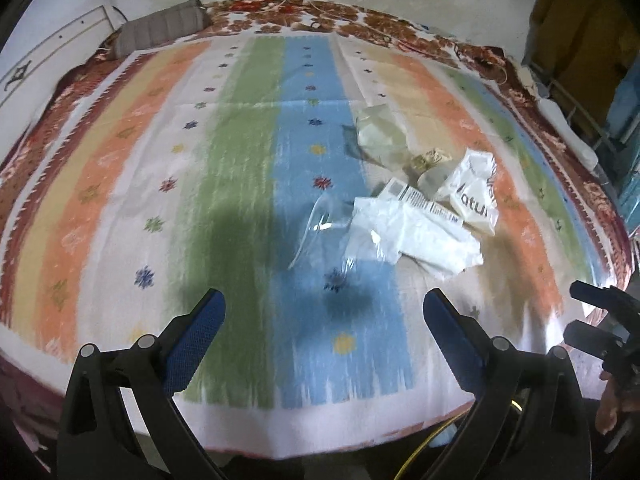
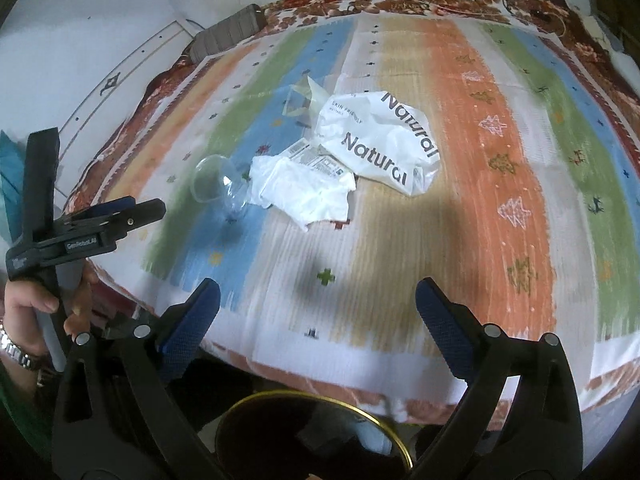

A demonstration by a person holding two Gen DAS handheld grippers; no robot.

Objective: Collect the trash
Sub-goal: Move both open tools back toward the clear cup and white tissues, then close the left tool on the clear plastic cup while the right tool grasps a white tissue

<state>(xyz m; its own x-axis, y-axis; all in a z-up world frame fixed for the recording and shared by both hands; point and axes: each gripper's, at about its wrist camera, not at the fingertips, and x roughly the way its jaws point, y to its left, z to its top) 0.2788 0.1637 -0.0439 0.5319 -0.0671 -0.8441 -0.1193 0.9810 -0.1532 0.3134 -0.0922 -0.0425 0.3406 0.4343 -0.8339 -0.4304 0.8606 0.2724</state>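
Striped woven cloth is spread flat over the bed. Near its middle, crinkled white plastic wrappers, crumpled paper and a clear round cup are clustered, touching. Plenty of bare cloth is left around them. Both tools, left and right, are held wide with nothing gripped.

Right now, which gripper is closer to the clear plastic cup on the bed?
Left, likely. The clear plastic cup lies just beyond the left gripper. The right gripper hangs farther back near the bed edge, both open.
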